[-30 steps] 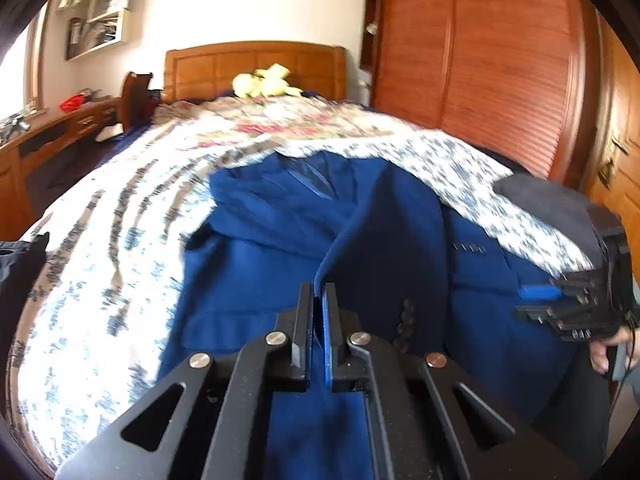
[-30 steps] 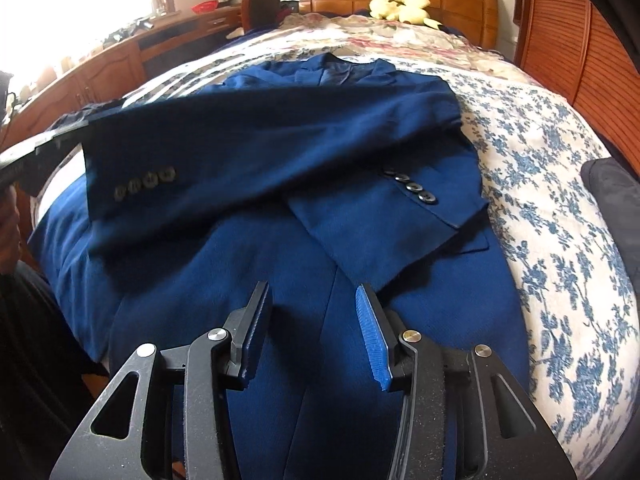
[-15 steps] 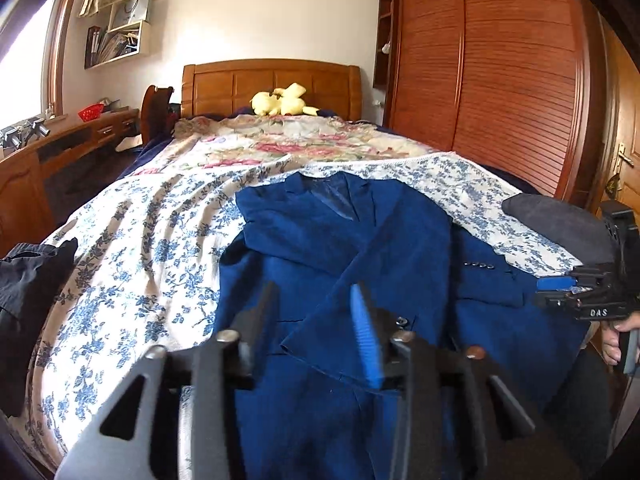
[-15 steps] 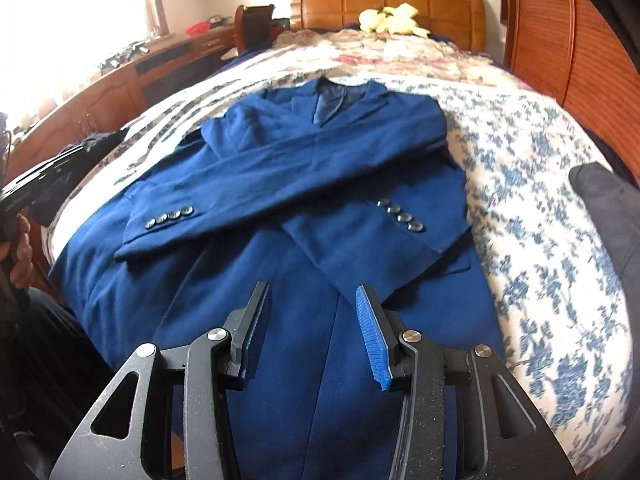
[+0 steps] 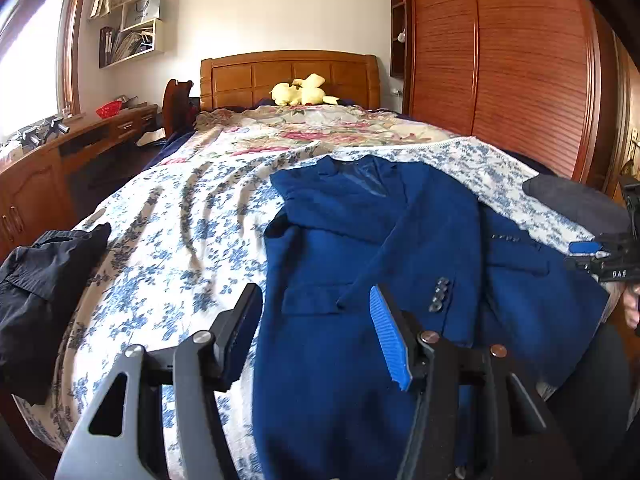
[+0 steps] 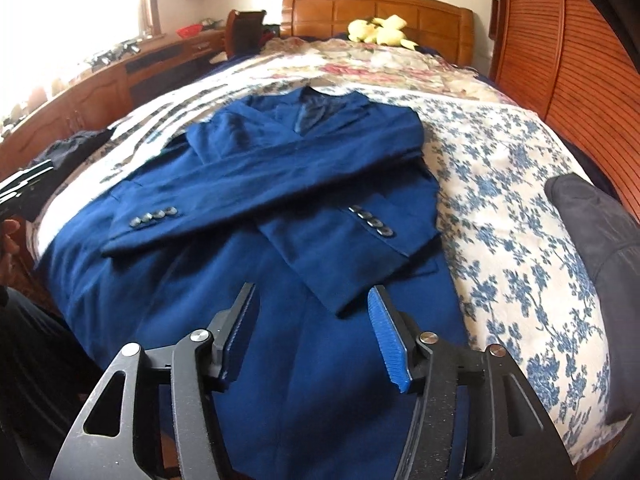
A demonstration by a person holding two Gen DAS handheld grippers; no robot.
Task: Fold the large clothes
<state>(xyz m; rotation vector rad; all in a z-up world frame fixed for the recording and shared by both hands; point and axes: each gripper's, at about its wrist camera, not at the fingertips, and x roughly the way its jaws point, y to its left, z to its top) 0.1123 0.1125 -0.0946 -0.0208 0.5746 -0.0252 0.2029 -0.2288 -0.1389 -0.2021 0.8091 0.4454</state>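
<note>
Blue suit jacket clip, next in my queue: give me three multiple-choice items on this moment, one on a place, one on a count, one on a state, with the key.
1. Where does the yellow plush toy lie?
A. at the wooden headboard
B. on the desk
C. on the jacket

2. How many buttons show on the cuff of the upper crossed sleeve?
A. two
B. four
C. six

3. How do the sleeves of the blue suit jacket lie?
A. spread out to the sides
C. hanging off the bed
B. crossed over the front

Key: 1 A, the toy sits against the headboard at the far end of the floral bedspread. 2 B, four dark buttons line that cuff. 3 B, one sleeve overlaps the other, while the left gripper and right gripper are both open and hold nothing.
</note>
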